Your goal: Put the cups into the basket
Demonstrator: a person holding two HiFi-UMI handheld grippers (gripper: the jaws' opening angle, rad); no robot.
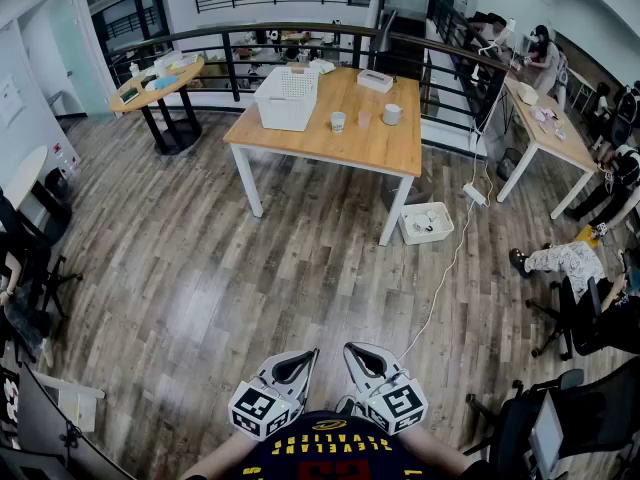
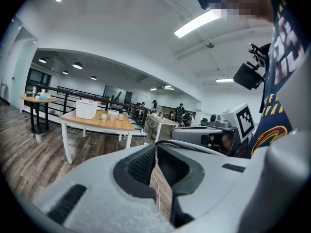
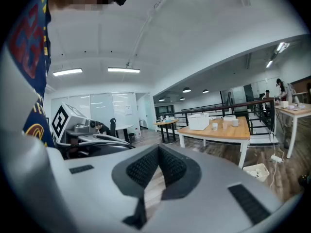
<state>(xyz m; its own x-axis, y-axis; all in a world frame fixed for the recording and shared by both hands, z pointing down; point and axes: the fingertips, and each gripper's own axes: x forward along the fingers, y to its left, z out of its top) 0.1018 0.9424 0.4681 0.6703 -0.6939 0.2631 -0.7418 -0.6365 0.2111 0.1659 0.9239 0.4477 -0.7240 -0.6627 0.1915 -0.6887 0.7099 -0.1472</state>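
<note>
Low at the bottom edge of the head view, close against the person's body: left claw (image 1: 312,352) and right claw (image 1: 350,348), side by side with a narrow gap, both aimed out over the plank floor (image 1: 200,268) and tipped slightly downward. Left claw pressed together, ribbed pads meeting at the tip, nothing caught in between. Right claw likewise closed, pads tip to tip, gripping nothing. Well apart from both, far across the floor: wooden worktop (image 1: 370,148) bearing all of the task's things. White basket (image 1: 287,98) toward the worktop's left end, perforated walls. Just right of it, a short row near the worktop's middle, left to right: white cup (image 1: 338,121), pale cup (image 1: 364,118), white mug (image 1: 392,114), all upright, each apart from its neighbour, all on bare wood outside the white basket. Through the left claw's own view, worktop ahead and left of the closed tip, its things small in the distance; through the right claw's own view, same worktop ahead and right of the tip. Small white box (image 1: 376,80) at the worktop's far edge, behind the row. White tub (image 1: 427,222) on the floor beside the worktop's near right leg, white cable (image 1: 445,268) trailing past it toward the claws
</note>
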